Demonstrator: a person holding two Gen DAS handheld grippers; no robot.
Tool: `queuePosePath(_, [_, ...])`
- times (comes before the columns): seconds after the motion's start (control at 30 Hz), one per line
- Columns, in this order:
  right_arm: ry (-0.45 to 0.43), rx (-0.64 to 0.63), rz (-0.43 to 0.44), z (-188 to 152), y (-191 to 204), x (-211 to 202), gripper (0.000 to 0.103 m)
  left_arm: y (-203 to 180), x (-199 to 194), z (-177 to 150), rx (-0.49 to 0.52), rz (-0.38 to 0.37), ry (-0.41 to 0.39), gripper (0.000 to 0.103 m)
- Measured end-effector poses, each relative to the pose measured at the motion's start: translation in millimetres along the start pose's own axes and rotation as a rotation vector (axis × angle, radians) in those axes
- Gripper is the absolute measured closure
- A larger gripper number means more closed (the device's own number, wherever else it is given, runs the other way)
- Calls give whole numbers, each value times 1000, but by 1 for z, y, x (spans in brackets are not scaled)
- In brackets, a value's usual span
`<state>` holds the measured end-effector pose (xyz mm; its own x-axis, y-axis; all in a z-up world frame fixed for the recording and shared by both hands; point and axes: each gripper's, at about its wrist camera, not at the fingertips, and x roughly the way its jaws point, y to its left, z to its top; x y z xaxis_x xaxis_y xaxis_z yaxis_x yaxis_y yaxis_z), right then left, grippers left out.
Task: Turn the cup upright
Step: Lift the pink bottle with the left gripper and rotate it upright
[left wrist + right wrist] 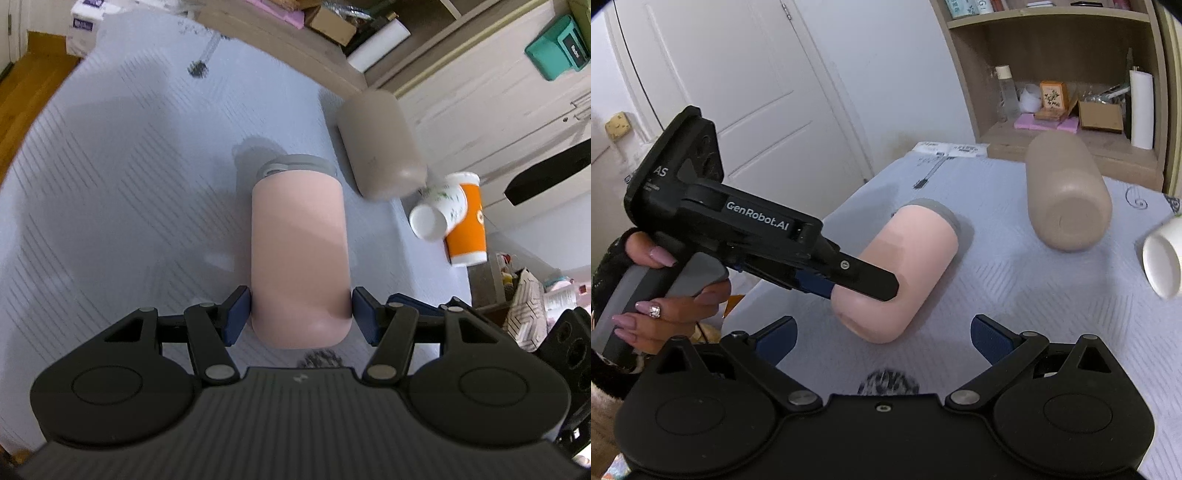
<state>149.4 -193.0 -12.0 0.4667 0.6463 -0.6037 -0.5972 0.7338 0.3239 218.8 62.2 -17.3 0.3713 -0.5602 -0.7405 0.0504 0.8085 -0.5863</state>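
A pink cup (299,254) with a grey lid lies on its side on the pale blue table cover (129,184). My left gripper (301,314) is shut on its base end, one blue pad on each side. In the right wrist view the same pink cup (905,266) lies tilted, with the left gripper (864,286) clamped on its near end. My right gripper (882,336) is open and empty, just in front of the cup's base.
A beige cup (380,144) lies on its side at the right, also in the right wrist view (1067,192). A white paper cup (439,210) and an orange one (469,229) lie near the table's right edge. Shelves stand behind the table.
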Motion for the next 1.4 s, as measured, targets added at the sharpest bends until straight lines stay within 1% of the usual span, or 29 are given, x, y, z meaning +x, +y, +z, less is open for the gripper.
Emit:
queuePosePath(0.13, [7,-10,-8,-3,1,-6,1,-7,9,-9,-29,-50,47,44])
queuePosePath(0.37, [19,-3,-29,-10,-2,-13,1,-20,27,-19,-51,-93,107,44])
queuePosePath(0.5, [29,8,-38,-14,-7,-11,1,-24,29,-20,-43,-98,105,44])
queuePosePath(0.57, [32,7,-36,-15,-7,-11,1,-27,29,-21,-16,-93,105,41])
queuePosePath(0.63, [34,7,-32,-15,-8,-11,1,-30,28,-22,14,-91,104,32])
queuePosePath(0.7, [40,10,-23,-12,-10,-11,1,-33,26,-22,51,-93,86,27])
queuePosePath(0.77, [49,15,-14,-9,-12,-9,1,-33,22,-19,81,-112,60,26])
queuePosePath(0.83, [66,22,-7,-4,-15,-5,1,-30,18,-14,108,-140,33,21])
queuePosePath(0.87, [82,32,-4,-1,-18,0,1,-29,17,-11,118,-149,19,20])
queuePosePath(0.93, [115,57,-10,5,-23,10,1,-23,17,-6,114,-149,0,20])
queuePosePath(1.0, [135,93,-2,10,-30,17,1,-20,20,-1,113,-162,2,20])
queuePosePath(1.1, [166,169,54,16,-43,29,2,-18,29,3,115,-173,6,21])
queuePosePath(1.17, [187,210,80,18,-51,35,8,-16,34,5,118,-184,8,22])
queuePosePath(1.27, [184,224,82,20,-55,37,15,-14,37,7,124,-201,7,23])
queuePosePath(1.3, [184,228,80,20,-56,36,23,-14,39,8,122,-203,7,24])
queuePosePath(1.37, [185,237,87,19,-58,36,25,-13,43,7,119,-206,9,28])
queuePosePath(1.4, [183,241,91,18,-58,35,26,-13,44,7,121,-209,13,36])
